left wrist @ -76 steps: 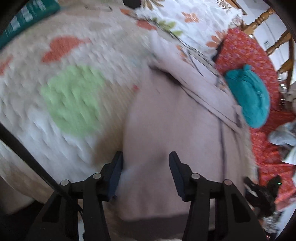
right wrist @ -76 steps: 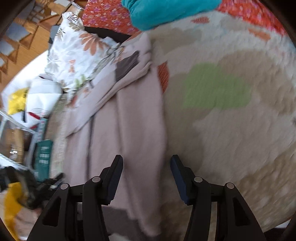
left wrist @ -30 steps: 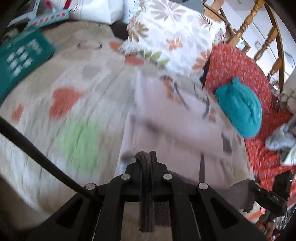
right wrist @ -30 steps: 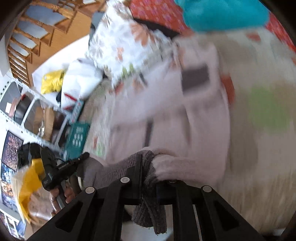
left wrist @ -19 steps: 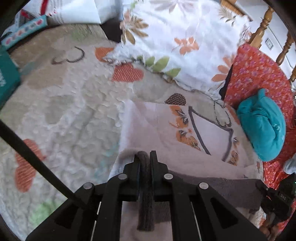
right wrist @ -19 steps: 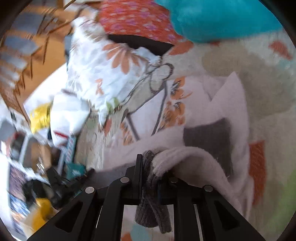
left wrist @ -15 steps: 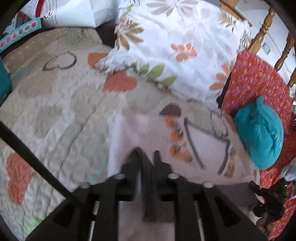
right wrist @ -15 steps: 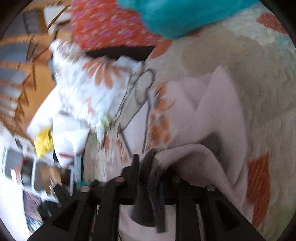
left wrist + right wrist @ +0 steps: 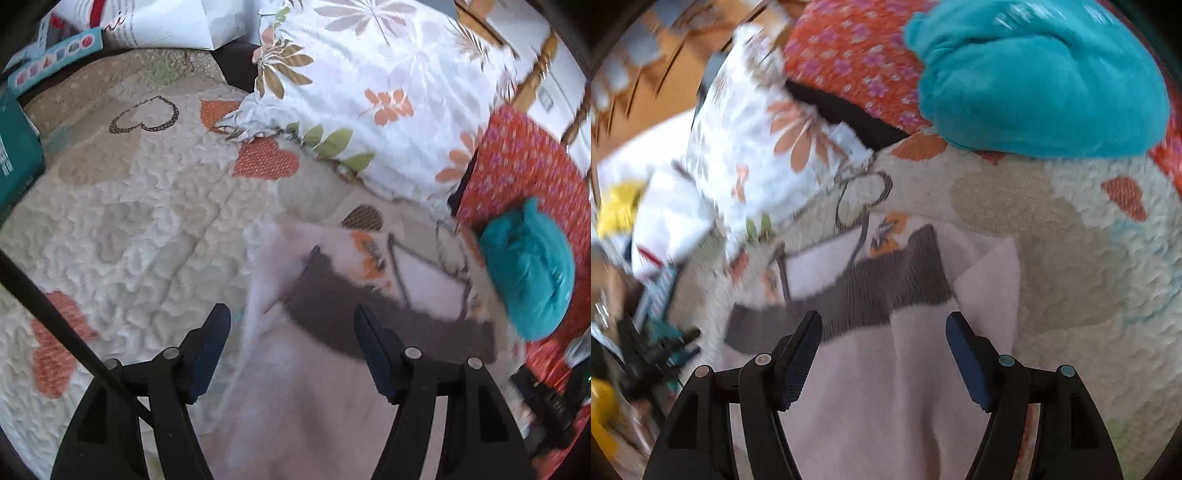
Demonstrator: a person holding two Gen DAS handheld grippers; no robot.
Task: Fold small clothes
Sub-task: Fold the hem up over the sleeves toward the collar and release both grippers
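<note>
A pale pink sweater (image 9: 314, 387) lies folded over on the quilted mat (image 9: 129, 229), its dark grey ribbed hem (image 9: 332, 291) laid across the printed chest. In the left wrist view my left gripper (image 9: 291, 325) hovers just above the fold, its jaws opening, and the cloth has dropped free of the pads. In the right wrist view the same sweater (image 9: 886, 406) and grey hem (image 9: 882, 291) lie below my right gripper (image 9: 882, 328), whose jaws are opening wide with nothing pinched between them.
A white floral pillow (image 9: 369, 92) and a red patterned cushion (image 9: 524, 173) lie beyond the sweater. A bundled teal garment (image 9: 1038, 81) rests at the mat's far edge. A teal box (image 9: 14, 155) and a white bag (image 9: 166, 22) sit at the left.
Both grippers carried the grey hem forward over the sweater, then let it go. Their jaws went from shut on the hem to standing apart, and the hem now lies flat on the chest.
</note>
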